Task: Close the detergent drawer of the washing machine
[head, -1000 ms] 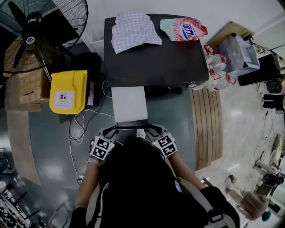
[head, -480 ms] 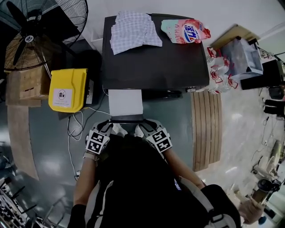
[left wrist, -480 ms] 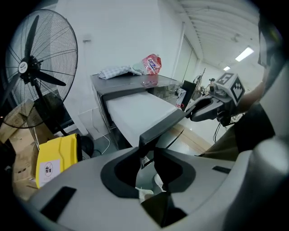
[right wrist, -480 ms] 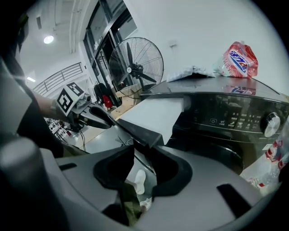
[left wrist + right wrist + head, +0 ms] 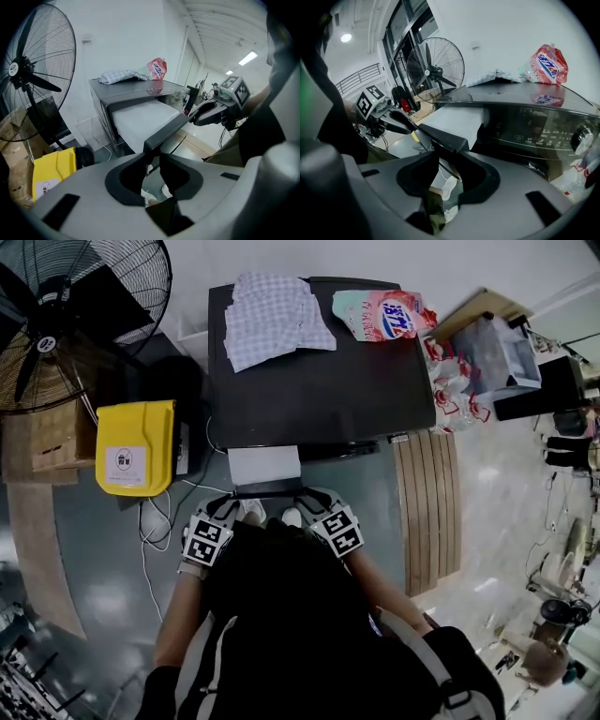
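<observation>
A: Entry one, nearest. The tongs: state?

B: Left tongs (image 5: 152,157): closed to a narrow gap on the left end of the dark front panel of the detergent drawer (image 5: 264,465), with the panel's corner between the pads. Right tongs (image 5: 445,161): likewise clamped, on the panel's right end. In the head view both sit just ahead of the person's body, one at each end of the panel.

A: Entry two. The drawer: where?

B: Partly drawn out of the washing machine (image 5: 319,381), at the left of its front. Its white upper surface shows, and the dark panel forms the near edge.

A: Entry three. The machine itself?

B: Dark cabinet with a flat top. A control strip with a dial (image 5: 581,136) runs along the front, right of the drawer.

A: Anything on top?

B: Two pieces toward the far edge. A checked cloth (image 5: 275,315), crumpled, lies far left. A pink-and-white detergent pouch (image 5: 382,313) lies flat, far right. They are near each other but apart.

A: Entry four. The floor?

B: A yellow box (image 5: 136,446) stands just left of the machine. A white cable (image 5: 150,521) trails over the grey floor near it. A slatted wooden board (image 5: 427,507) lies to the right of the machine.

A: Farthest?

B: A large standing fan (image 5: 75,315) at far left, beyond the yellow box. A cardboard box (image 5: 56,437) sits below it in the head view.
</observation>
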